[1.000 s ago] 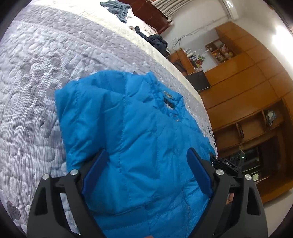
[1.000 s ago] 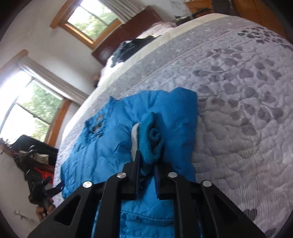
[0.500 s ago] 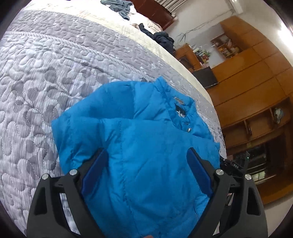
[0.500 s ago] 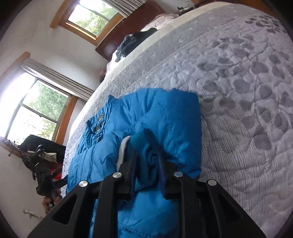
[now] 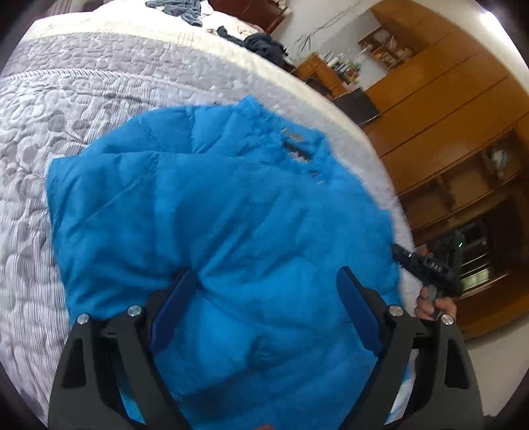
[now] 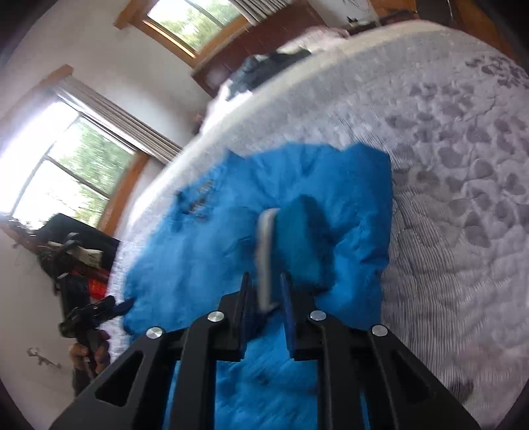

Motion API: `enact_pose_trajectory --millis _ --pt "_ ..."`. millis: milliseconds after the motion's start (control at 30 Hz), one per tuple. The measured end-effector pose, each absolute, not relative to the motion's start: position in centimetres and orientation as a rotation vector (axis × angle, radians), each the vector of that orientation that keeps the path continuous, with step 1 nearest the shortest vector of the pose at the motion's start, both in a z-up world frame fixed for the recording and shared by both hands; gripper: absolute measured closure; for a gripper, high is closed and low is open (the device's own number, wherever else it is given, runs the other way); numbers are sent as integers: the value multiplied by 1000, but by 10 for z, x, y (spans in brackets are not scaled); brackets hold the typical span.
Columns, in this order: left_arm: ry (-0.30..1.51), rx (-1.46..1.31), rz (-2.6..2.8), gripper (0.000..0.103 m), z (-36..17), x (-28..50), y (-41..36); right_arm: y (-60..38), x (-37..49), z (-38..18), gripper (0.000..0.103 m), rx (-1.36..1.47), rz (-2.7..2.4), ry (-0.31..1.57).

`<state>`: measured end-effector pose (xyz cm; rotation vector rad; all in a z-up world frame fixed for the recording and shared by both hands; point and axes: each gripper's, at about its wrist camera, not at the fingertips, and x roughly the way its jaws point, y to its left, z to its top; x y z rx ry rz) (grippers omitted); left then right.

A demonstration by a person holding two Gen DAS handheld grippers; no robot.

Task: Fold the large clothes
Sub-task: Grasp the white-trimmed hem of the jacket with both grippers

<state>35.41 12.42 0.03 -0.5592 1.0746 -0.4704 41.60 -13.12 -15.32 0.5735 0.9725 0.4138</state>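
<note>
A bright blue puffer jacket [image 5: 215,205] lies on the grey quilted bed [image 5: 66,99], its collar towards the far right. My left gripper [image 5: 264,278] hovers open just above the jacket's lower part, both blue pads wide apart with fabric beneath them. In the right wrist view my right gripper [image 6: 264,281] is shut on the jacket's sleeve cuff [image 6: 297,238], whose white lining shows, held up over the jacket body [image 6: 198,258]. Each gripper shows at the edge of the other view: the right gripper [image 5: 426,264] and the left gripper [image 6: 92,311], each in a hand.
Dark clothes [image 5: 264,46] lie near the pillows at the bed's head, with another grey heap [image 5: 178,6] beyond. Wooden cabinets [image 5: 446,115] stand past the bed's right edge. Windows [image 6: 76,165] and a dark cluttered stand [image 6: 72,251] are on the other side.
The left gripper has come closer over the jacket, which now fills more of its view. The right gripper still holds the cuff and has shifted with it; both views are motion-blurred.
</note>
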Motion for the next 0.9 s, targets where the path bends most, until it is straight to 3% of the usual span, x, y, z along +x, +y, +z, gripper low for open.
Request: enact_pose_trajectory --millis 200,367,633,900 --pt "1030 -591 -485 13 21 291 145 -155 348 -128 67 558 451 950" --pt "1076 -584 -414 13 14 227 164 -174 295 -147 43 564 443 1028" --pt "1216 -717 -370 13 -30 130 195 -203 221 -182 33 613 406 1181" --pt "1256 -837 -459 12 -60 85 169 -181 168 -205 30 706 504 1284"
